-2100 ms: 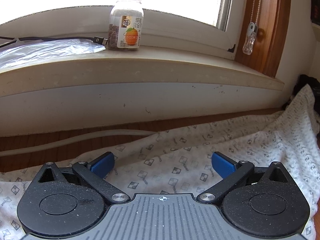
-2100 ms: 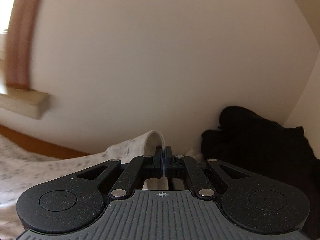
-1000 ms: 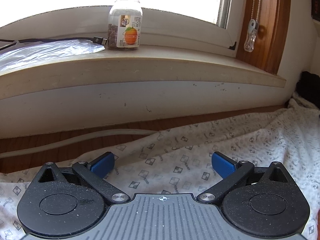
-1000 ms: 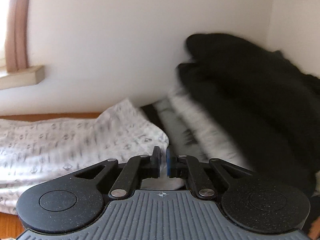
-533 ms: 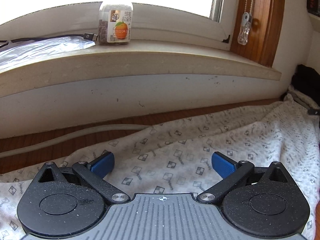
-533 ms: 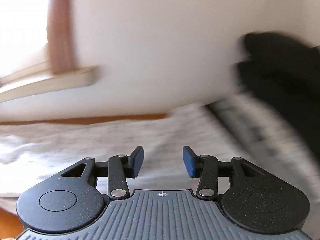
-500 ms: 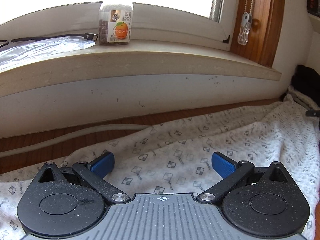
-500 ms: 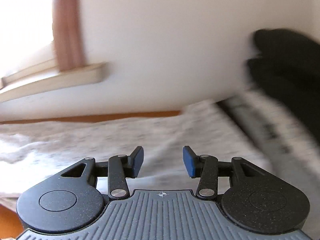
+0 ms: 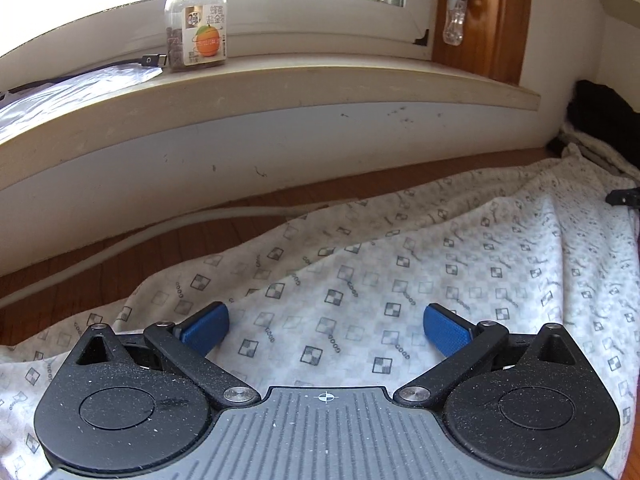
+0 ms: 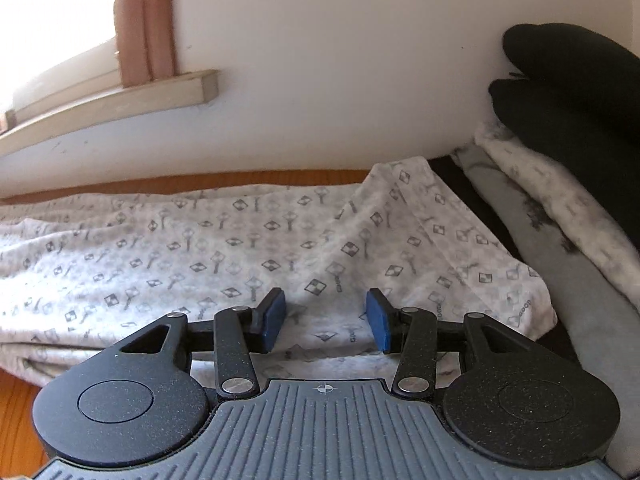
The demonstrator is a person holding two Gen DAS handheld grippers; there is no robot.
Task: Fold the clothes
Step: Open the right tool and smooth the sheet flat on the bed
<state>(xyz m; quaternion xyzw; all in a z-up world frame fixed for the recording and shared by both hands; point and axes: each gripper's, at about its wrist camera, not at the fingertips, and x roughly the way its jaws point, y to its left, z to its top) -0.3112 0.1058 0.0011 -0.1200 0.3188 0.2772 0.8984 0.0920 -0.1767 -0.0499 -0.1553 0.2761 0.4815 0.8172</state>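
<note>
Across the wooden surface below a window lies a white garment printed with small grey checked squares. It is spread out and rumpled, its far edge running near the wall, with bare wood showing along the surface's far edge.

The left hand-held gripper hovers low over the cloth with its blue-padded fingers set wide apart, holding nothing. The right hand-held gripper sits over the garment's right end, its blue pads also apart, with only loose cloth seen between them.

Just beside that right end, toward the surface's right edge, is a pile of other clothes: grey and mottled white pieces, with a black garment on top against the wall.

Above, a pale stone windowsill carries a clear jar with an orange on its label, a dark cable and a sheet of clear plastic. A wooden window frame stands at the right, with a clear blind-cord pull hanging before it.
</note>
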